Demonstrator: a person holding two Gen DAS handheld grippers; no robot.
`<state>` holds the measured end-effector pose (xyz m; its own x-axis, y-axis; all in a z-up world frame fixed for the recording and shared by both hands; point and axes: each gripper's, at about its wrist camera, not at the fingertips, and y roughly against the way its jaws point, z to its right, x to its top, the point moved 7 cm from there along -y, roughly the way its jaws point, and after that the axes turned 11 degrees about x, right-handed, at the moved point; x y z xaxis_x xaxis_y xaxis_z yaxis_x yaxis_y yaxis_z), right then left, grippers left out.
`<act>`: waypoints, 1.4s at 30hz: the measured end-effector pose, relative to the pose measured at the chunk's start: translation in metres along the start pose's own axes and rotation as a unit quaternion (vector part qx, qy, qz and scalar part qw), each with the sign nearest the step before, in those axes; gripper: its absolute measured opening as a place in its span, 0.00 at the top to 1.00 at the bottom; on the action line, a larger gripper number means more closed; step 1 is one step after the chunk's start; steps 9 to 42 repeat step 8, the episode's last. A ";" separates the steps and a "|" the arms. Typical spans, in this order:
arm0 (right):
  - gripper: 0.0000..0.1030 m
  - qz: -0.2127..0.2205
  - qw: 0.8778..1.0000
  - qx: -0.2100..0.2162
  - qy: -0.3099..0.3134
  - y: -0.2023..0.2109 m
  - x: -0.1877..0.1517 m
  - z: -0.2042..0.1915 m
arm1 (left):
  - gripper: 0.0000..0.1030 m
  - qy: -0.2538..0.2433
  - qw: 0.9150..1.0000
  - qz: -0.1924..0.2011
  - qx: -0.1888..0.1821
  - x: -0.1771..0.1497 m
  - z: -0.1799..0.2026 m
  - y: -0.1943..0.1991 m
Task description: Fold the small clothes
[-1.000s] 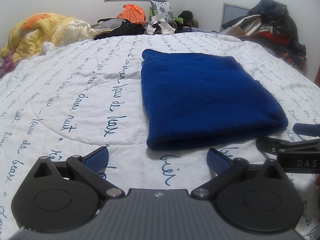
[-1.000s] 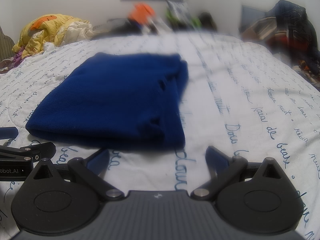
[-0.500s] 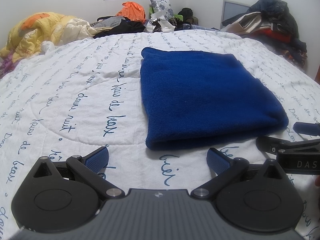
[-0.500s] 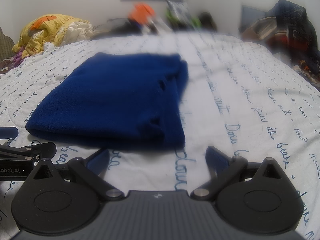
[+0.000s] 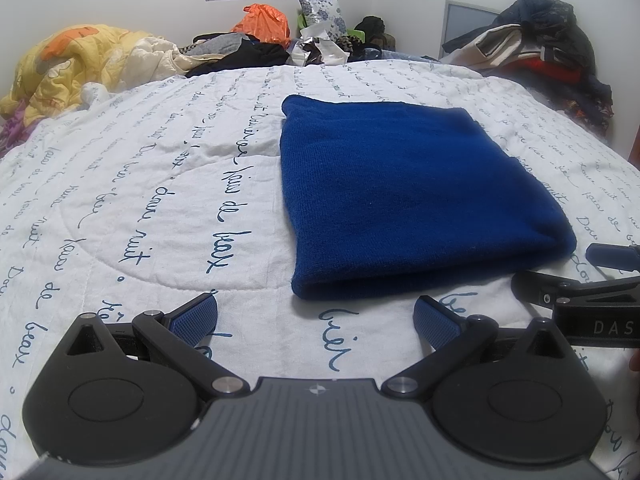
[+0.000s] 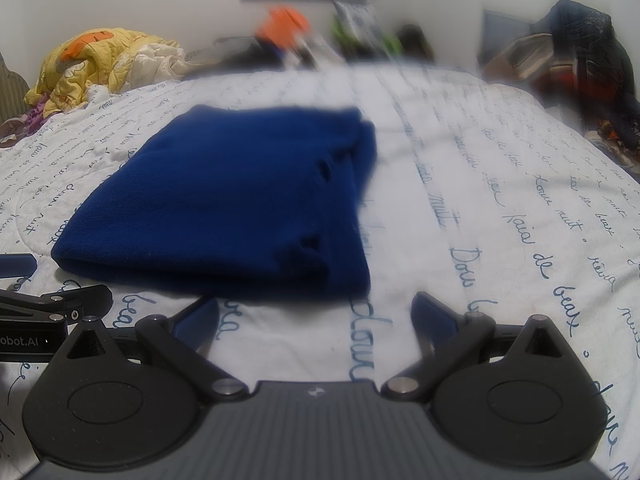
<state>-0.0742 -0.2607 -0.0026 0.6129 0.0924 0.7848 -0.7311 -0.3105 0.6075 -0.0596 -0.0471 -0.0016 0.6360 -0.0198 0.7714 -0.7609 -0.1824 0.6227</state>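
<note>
A dark blue knit garment (image 5: 404,200) lies folded into a thick rectangle on the white quilt with blue script (image 5: 140,208). It also shows in the right wrist view (image 6: 228,204), partly blurred. My left gripper (image 5: 316,316) is open and empty, just short of the garment's near left corner. My right gripper (image 6: 316,314) is open and empty, just short of the near right corner. Each gripper shows at the edge of the other's view: the right one (image 5: 588,280) and the left one (image 6: 44,284).
A yellow and orange blanket (image 5: 68,64) is heaped at the far left. Dark clothes, an orange bag (image 5: 266,20) and pillows lie along the bed's far edge. A pile of dark clothes (image 5: 548,52) sits at the far right.
The left wrist view has tilted slightly, so the garment sits a little lower in frame. The garment and the right gripper have not moved.
</note>
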 end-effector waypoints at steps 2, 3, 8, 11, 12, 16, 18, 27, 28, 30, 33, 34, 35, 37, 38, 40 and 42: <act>0.00 0.000 1.000 0.000 0.000 0.000 0.000 0.000 | 0.00 0.001 1.000 0.003 0.017 0.000 -0.002 0.001; 0.00 0.000 1.000 0.000 0.000 0.000 0.000 0.000 | 0.00 0.000 1.000 0.005 0.024 0.001 -0.002 0.002; 0.00 0.000 1.000 0.000 0.000 0.001 0.000 -0.001 | 0.00 -0.013 0.999 0.015 0.040 0.000 -0.003 0.008; 0.00 0.000 1.000 0.000 0.000 0.001 0.000 -0.001 | 0.00 -0.013 0.999 0.015 0.040 0.000 -0.003 0.008; 0.00 0.000 1.000 0.000 0.000 0.001 0.000 -0.001 | 0.00 -0.013 0.999 0.015 0.040 0.000 -0.003 0.008; 0.00 0.000 1.000 0.000 0.000 0.001 0.000 -0.001 | 0.00 -0.013 0.999 0.015 0.040 0.000 -0.003 0.008; 0.00 0.000 1.000 0.000 0.000 0.001 0.000 -0.001 | 0.00 -0.013 0.999 0.015 0.040 0.000 -0.003 0.008; 0.00 0.000 1.000 0.000 0.000 0.001 0.000 -0.001 | 0.00 -0.013 0.999 0.015 0.040 0.000 -0.003 0.008; 0.00 0.000 1.000 0.000 0.000 0.001 0.000 -0.001 | 0.00 -0.013 0.999 0.015 0.040 0.000 -0.003 0.008; 0.00 0.000 1.000 0.000 0.000 0.001 0.000 -0.001 | 0.00 -0.013 0.999 0.015 0.040 0.000 -0.003 0.008; 0.00 0.000 1.000 0.000 0.000 0.001 0.000 -0.001 | 0.00 -0.013 0.999 0.015 0.040 0.000 -0.003 0.008; 0.00 0.000 1.000 0.000 0.000 0.001 0.000 -0.001 | 0.00 -0.013 0.999 0.015 0.040 0.000 -0.003 0.008; 0.00 0.000 1.000 0.000 0.000 0.001 0.000 -0.001 | 0.00 -0.013 0.999 0.015 0.040 0.000 -0.003 0.008; 0.00 0.000 1.000 0.000 0.000 0.001 0.000 -0.001 | 0.00 -0.013 0.999 0.015 0.040 0.000 -0.003 0.008; 0.00 0.000 1.000 0.000 0.000 0.001 0.000 -0.001 | 0.00 -0.013 0.999 0.015 0.040 0.000 -0.003 0.008; 0.00 0.000 1.000 0.000 0.000 0.001 0.000 -0.001 | 0.00 -0.013 0.999 0.015 0.040 0.000 -0.003 0.008; 0.00 0.000 1.000 0.000 0.000 0.001 0.000 -0.001 | 0.00 -0.013 0.999 0.015 0.040 0.000 -0.003 0.008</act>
